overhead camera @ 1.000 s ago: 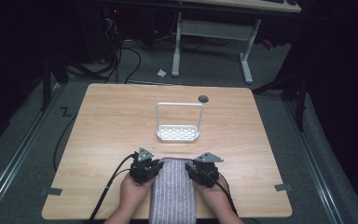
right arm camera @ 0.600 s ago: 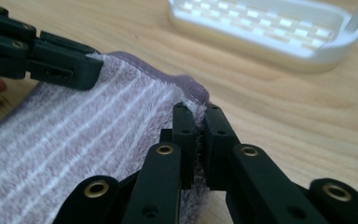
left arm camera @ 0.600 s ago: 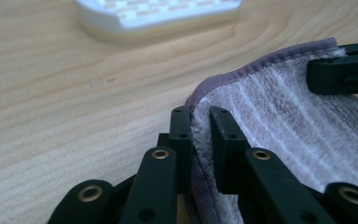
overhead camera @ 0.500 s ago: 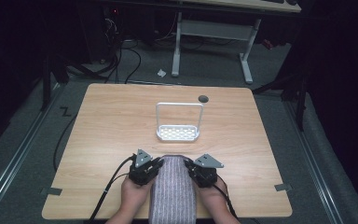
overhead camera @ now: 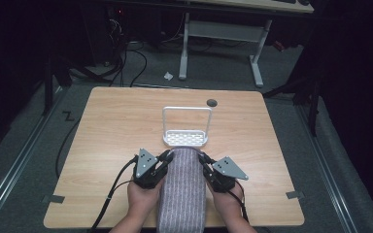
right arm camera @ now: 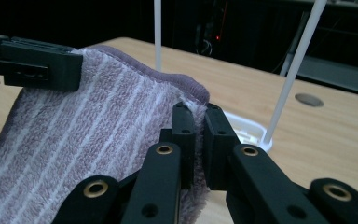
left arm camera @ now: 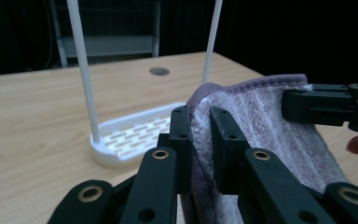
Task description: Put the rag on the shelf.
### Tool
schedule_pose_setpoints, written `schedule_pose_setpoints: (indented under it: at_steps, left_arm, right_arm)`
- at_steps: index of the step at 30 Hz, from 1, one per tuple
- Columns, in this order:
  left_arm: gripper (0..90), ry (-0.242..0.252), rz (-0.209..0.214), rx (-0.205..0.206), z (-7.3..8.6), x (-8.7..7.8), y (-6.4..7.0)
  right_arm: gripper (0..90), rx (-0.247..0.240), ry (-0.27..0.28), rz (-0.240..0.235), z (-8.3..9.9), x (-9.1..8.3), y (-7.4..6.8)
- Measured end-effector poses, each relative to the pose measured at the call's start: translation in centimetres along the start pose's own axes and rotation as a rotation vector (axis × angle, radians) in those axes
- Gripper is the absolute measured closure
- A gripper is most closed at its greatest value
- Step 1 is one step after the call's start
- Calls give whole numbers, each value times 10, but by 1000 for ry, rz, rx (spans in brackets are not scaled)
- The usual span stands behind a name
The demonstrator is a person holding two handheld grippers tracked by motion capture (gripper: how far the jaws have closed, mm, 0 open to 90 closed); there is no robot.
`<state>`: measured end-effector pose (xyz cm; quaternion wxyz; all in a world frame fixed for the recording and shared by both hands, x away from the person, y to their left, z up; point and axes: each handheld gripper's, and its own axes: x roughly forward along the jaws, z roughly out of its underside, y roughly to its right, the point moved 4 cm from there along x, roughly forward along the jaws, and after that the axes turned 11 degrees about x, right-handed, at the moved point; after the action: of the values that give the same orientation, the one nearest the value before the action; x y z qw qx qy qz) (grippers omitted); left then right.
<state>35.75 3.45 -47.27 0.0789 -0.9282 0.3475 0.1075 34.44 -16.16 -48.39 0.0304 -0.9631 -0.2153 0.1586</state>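
Observation:
A purple striped towel (overhead camera: 183, 189) lies lengthwise at the table's near edge, its far end lifted between both grippers. My left gripper (overhead camera: 166, 156) is shut on the towel's far left corner (left arm camera: 200, 116). My right gripper (overhead camera: 202, 158) is shut on the far right corner (right arm camera: 193, 105). A white rack (overhead camera: 186, 127) with a slotted base and a tall wire hoop stands just beyond the towel's far end. Its base (left arm camera: 130, 135) and posts rise close ahead in the left gripper view, and its post (right arm camera: 294, 70) shows in the right gripper view.
A small dark round grommet (overhead camera: 211, 102) sits in the wooden table (overhead camera: 107, 126) near the far edge. A desk frame and cables stand on the floor beyond the table. Tape marks (overhead camera: 294, 195) sit at the near corners.
Both grippers have moved forward with the towel's far end, bringing it up close to the rack's base.

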Motion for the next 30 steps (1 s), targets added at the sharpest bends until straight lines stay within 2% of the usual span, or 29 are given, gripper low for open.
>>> schedule_pose_setpoints:
  at_steps: [4, 7, 9, 14, 21, 27, 30]
  left_arm:
    - [801, 45, -13, 13, -17, -7, 0]
    - [803, 71, -14, 7, -27, -10, -2]
    - [803, 82, -18, 15, -33, -12, -4]
    - [803, 128, -25, 28, -52, -17, -7]
    - [805, 191, -43, 70, -81, -25, -8]
    - [805, 239, -56, 93, -105, -26, -12]
    - [805, 248, -60, 119, -115, -27, -13]
  right_arm:
    - [851, -5, 67, -6, -18, -5, -5]
    - [851, -1, 85, -14, -25, -7, -6]
    - [852, 2, 114, -27, -36, -10, -7]
    - [852, -3, 156, -27, -51, -16, -7]
    - [852, -21, 230, -29, -79, -26, -9]
    - [852, -31, 274, -31, -102, -32, -12]
    - [853, -35, 295, -33, -115, -35, -13]
